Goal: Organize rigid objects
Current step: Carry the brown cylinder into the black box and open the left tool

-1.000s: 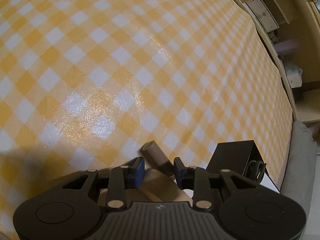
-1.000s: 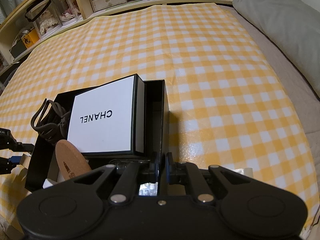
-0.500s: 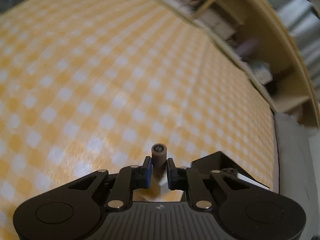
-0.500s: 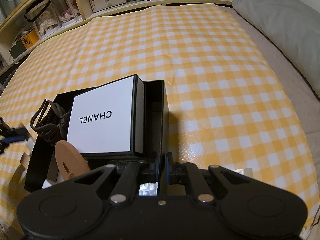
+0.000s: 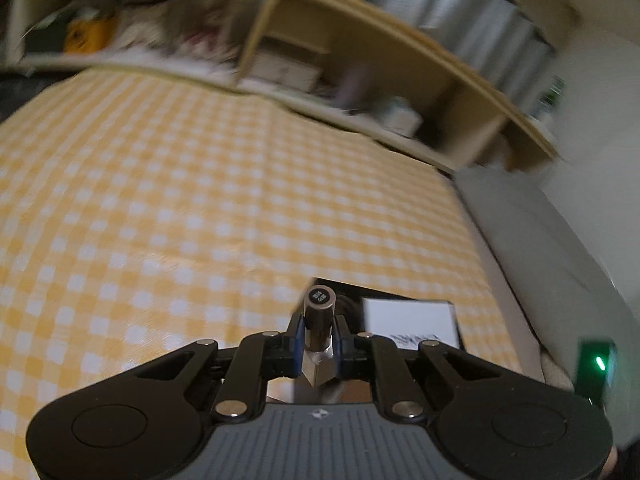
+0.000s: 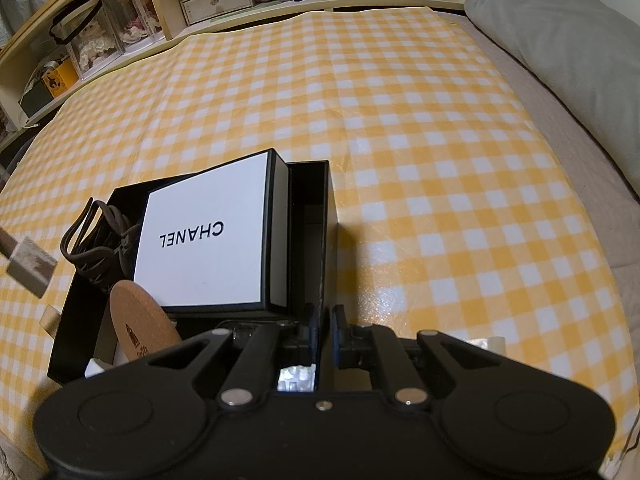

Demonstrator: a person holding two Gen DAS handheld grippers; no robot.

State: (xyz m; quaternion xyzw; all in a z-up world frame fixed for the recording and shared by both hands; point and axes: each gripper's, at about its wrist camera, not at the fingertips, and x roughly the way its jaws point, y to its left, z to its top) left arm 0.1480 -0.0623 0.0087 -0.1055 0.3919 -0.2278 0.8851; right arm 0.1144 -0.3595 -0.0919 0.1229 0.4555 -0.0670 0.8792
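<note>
1. Your left hand-held gripper [image 5: 316, 344] is clamped on a small cylindrical tube [image 5: 318, 318]. Its pads press both sides of the lower barrel, and the capped end sticks out beyond the fingertips.
2. The tube looks rigid and light, with a glossy, probably slippery metallic shell, so keep the grip low on the barrel near its squared base, where the pads sit flat.
3. It is brownish-silver, with a dark round end cap bearing a tiny pale label; the print is too small to read.
4. The black box [image 6: 320, 216] lies just ahead of and below the held tube, already holding a white-lidded box [image 6: 204, 240], a cork disc [image 6: 142, 320] and a dark claw clip [image 6: 98, 240].
5. Your right hand-held gripper [image 6: 325, 334] is pinched together on the black box's near wall, steadying it.
</note>
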